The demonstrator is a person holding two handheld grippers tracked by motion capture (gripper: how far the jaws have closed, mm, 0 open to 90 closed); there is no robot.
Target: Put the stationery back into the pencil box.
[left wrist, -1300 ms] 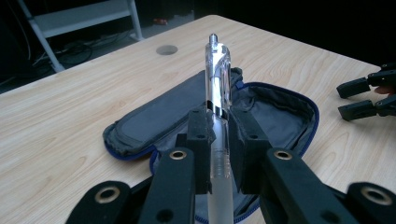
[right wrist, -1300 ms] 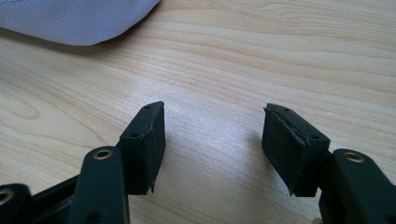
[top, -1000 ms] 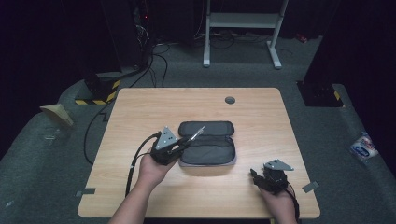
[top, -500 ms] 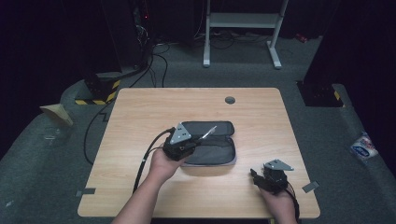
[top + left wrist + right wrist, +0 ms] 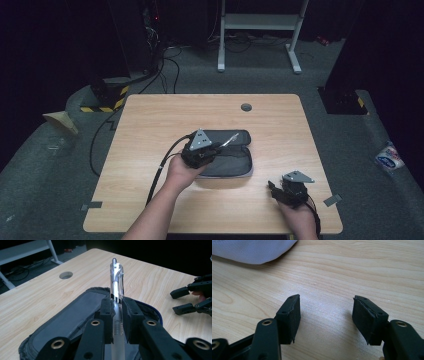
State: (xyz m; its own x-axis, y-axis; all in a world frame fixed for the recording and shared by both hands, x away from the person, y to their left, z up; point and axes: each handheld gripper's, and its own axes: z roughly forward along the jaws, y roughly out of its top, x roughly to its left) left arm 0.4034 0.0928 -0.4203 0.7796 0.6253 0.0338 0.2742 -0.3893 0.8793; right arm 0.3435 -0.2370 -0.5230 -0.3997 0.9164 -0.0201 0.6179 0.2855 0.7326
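One clear pen [image 5: 117,285] is clamped in your left tongs [image 5: 116,312] above the open pencil case [image 5: 227,152], not yet stowed; right tongs [image 5: 325,320] rest apart on the desk [image 5: 150,125].

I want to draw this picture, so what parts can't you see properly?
- Pen: its tip, left gripper view, hidden behind the left gripper.
- Pencil case: its inside, high view, too dark and partly under the hand.
- Right gripper: its body, right gripper view, cut off by the bottom edge.
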